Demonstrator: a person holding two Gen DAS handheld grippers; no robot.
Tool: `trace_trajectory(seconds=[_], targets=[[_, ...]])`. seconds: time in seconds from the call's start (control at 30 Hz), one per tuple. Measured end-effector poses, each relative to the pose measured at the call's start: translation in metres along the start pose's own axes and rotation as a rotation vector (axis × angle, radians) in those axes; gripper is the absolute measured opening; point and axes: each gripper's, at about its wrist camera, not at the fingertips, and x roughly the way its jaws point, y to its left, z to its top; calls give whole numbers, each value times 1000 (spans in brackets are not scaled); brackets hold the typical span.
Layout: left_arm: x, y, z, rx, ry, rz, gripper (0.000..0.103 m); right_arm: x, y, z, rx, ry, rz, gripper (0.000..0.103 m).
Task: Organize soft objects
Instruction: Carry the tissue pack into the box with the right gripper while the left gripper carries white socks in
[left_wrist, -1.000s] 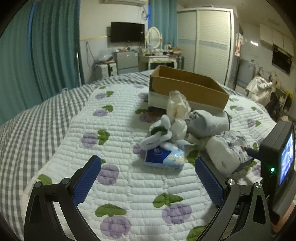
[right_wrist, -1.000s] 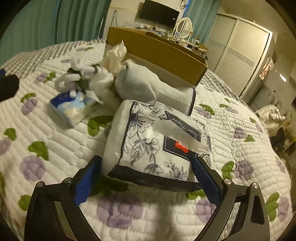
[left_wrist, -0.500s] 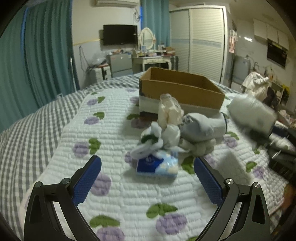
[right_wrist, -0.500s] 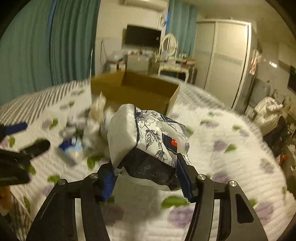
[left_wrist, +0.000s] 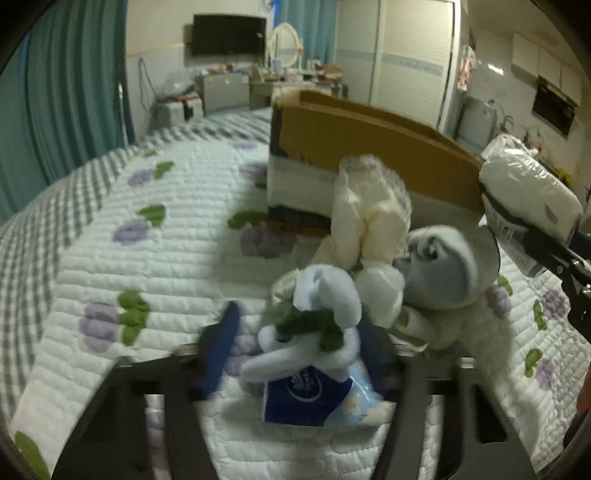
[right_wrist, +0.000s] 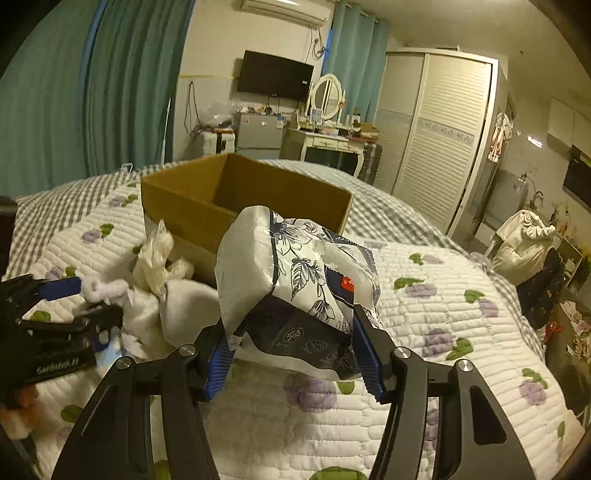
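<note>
Floral-wrapped tissue pack (right_wrist: 295, 273) clamped in right gripper (right_wrist: 295, 354), cardboard box (right_wrist: 207, 192) just beyond, far-left — left gripper (left_wrist: 299, 358) half-closed around blue tissue packet (left_wrist: 314, 395).

Soft pile (left_wrist: 369, 266) lies before the box (right_wrist: 221, 195), seemingly touching it.

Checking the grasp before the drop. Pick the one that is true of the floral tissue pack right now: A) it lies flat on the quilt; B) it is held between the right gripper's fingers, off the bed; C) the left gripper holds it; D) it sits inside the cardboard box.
B: the floral tissue pack is clamped in the right gripper, above the quilt, short of the cardboard box.
</note>
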Motion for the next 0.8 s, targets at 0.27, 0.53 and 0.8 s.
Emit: trace_trajectory(seconds=[0.27, 0.53, 0.8], targets=[[-27, -17, -7, 47, -23, -11, 32, -13, -12, -7, 30, -8, 34, 58], [-95, -28, 23, 31, -115, -81, 32, -60, -23, 0, 38, -66, 98, 58], [-108, -52, 94, 110, -212, -38, 32, -90, -32, 83, -80, -207, 138, 58]])
